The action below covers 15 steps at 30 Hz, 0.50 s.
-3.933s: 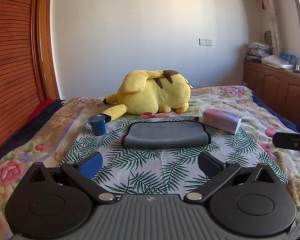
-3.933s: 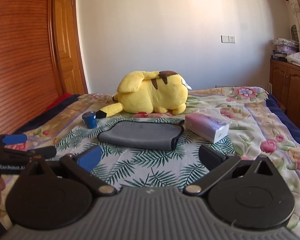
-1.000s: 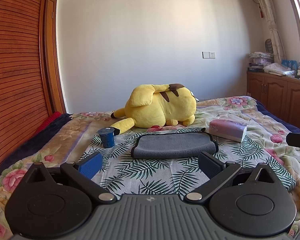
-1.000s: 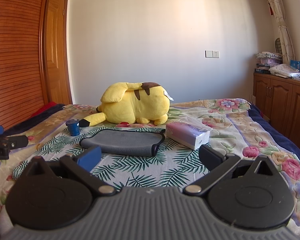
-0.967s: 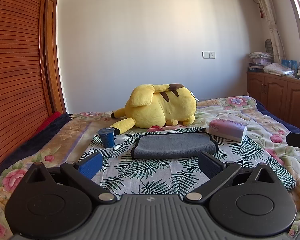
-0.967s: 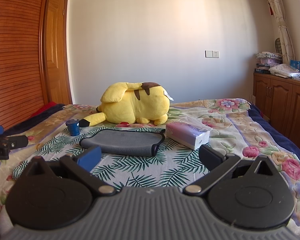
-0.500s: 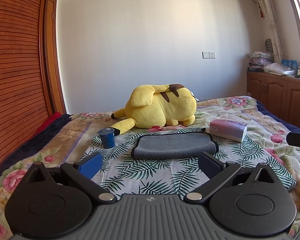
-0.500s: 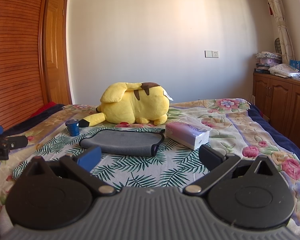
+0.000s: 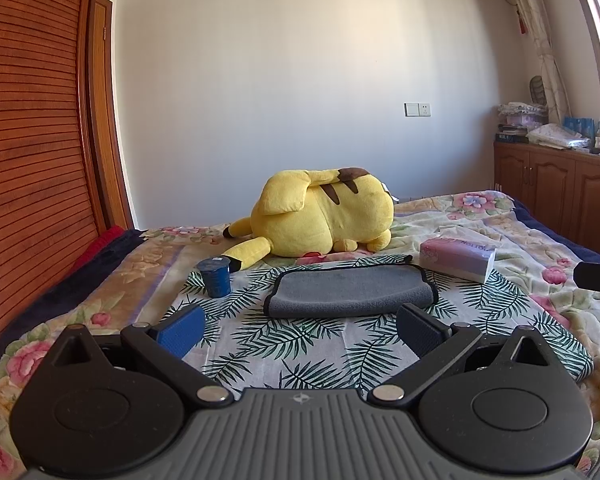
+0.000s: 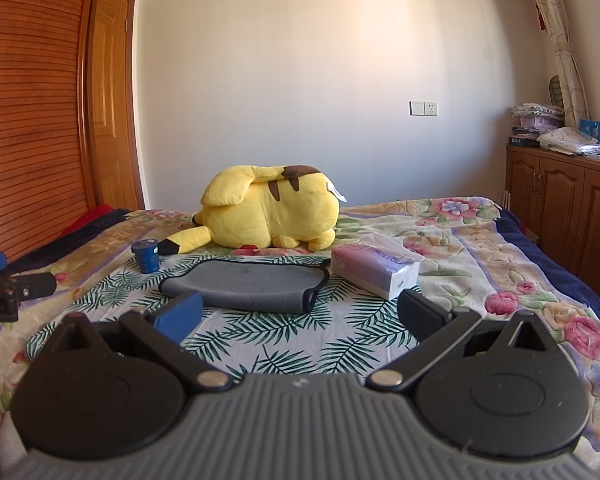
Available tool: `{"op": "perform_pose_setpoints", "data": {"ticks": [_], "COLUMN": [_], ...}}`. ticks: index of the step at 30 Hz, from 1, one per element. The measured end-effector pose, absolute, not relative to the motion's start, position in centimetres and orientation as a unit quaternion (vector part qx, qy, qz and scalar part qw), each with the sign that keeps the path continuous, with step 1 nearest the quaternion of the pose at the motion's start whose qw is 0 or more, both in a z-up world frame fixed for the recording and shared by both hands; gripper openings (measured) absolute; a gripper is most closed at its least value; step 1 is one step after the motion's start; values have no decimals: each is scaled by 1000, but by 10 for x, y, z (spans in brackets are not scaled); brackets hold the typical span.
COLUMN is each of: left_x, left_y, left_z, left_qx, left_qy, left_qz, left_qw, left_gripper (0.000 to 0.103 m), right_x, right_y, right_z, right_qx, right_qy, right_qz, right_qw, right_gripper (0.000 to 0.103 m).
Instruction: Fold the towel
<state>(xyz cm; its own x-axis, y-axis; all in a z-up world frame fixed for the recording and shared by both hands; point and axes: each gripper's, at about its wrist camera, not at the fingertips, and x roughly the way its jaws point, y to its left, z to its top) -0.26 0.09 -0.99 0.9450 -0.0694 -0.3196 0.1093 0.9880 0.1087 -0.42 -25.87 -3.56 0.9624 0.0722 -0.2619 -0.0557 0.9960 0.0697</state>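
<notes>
Grey towel (image 9: 349,290) lies folded on the palm-leaf cloth (image 9: 300,340) on the bed: blue cup (image 9: 214,278) to its left, yellow plush toy (image 9: 323,216) behind, tissue box (image 9: 457,258) right. Both the left hand-held gripper (image 9: 298,330) and the right hand-held gripper (image 10: 298,314) hover spread, empty, near the towel.

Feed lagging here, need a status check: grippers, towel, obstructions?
Left gripper open, right gripper open, both short of the bed items. Grey black-edged towel lies folded on palm-print cloth. Blue cup left, pink tissue box right, both apart.
</notes>
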Motion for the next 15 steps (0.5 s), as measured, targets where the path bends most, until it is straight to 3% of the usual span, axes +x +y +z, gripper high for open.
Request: {"op": "perform_pose_setpoints", "data": {"ticks": [15], "left_x": [-2], "left_y": [2], "left_z": [-10], "left_qx": [65], "left_qy": [158], "left_qz": [-45], "left_qw": [984], "left_gripper": [87], "right_x": [-5], "right_y": [-259], "right_z": [-36], "right_qx": [31], "right_qy": [133], "right_qz": [32], "right_qw": [990], "right_gripper": [103]}}
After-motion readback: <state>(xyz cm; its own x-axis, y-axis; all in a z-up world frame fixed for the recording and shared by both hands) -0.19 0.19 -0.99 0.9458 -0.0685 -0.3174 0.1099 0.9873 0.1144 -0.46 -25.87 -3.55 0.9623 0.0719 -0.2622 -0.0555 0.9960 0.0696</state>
